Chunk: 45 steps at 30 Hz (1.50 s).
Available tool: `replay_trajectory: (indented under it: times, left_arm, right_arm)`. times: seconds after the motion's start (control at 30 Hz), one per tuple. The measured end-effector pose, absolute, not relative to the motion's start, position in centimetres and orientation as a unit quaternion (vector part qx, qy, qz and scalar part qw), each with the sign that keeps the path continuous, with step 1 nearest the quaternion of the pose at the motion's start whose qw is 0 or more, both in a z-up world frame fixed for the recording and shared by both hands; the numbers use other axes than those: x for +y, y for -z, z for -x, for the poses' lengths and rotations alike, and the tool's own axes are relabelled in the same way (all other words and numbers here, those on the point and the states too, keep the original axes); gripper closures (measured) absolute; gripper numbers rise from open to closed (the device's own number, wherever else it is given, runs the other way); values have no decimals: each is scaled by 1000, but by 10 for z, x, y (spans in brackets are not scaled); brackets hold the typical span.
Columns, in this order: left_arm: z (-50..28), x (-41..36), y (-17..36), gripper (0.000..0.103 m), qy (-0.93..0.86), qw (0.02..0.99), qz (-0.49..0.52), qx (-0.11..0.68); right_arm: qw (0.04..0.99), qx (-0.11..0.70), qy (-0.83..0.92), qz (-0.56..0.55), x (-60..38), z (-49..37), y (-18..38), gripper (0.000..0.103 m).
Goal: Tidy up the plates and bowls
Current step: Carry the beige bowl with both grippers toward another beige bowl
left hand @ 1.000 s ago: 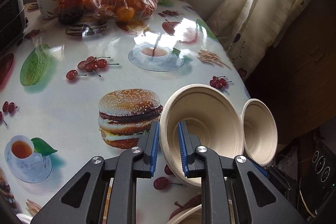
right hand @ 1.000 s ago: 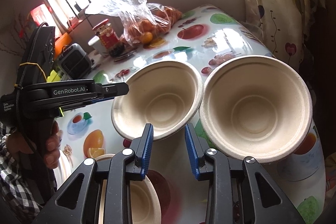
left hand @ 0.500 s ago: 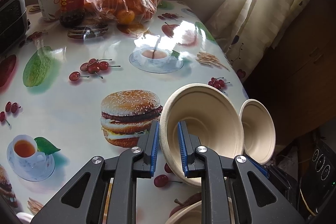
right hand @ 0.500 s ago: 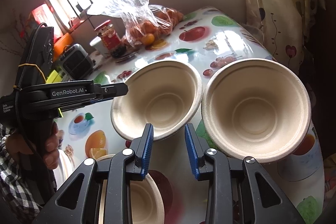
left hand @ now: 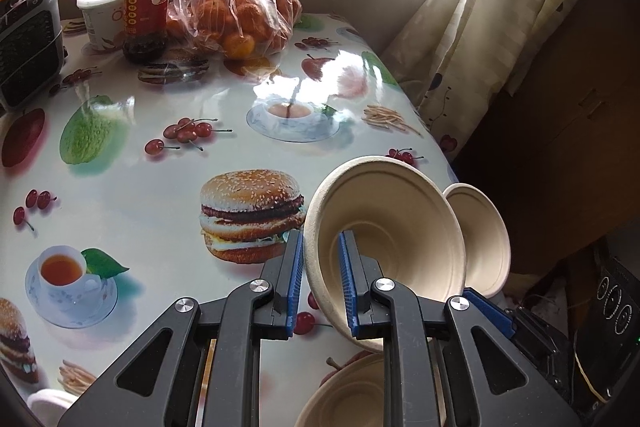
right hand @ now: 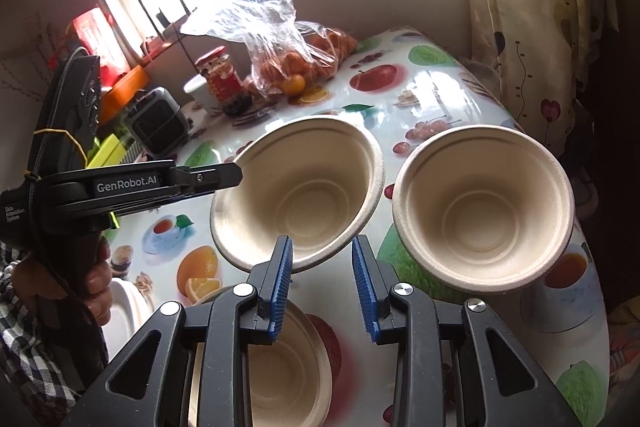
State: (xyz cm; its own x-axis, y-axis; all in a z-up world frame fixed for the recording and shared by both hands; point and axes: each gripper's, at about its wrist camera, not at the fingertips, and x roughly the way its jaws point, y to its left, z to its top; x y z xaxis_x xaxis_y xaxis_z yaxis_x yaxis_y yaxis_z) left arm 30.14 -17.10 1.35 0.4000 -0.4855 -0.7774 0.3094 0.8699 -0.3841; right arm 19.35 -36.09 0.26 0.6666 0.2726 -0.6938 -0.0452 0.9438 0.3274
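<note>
1. the left claw (left hand: 318, 279) is clamped on the rim of a bowl (left hand: 400, 227) held tilted off the table (left hand: 120, 195) near its right edge; the thin rim could slip.
2. the right claw (right hand: 322, 283) stands partly open, holding nothing.
3. a 2nd bowl (right hand: 480, 211) sits just right of it, a 3rd bowl (right hand: 288, 371) below.

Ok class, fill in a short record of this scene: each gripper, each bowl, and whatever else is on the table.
left gripper: shut on the rim of the tilted bowl, held above the table
right gripper: open, nothing between its pads
second bowl: raised, right of the right gripper; support unclear
third bowl: upright on the table
far end: bag of oranges, jar, white tub
</note>
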Motion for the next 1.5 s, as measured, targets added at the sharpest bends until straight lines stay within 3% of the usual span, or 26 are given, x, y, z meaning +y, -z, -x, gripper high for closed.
replay_trajectory:
  times: [1.5]
  left_arm:
    - [-201,-129,-31,84,261,843,97,460]
  right_arm:
    - [913,369,-101,-142,-328,-94,-22,73]
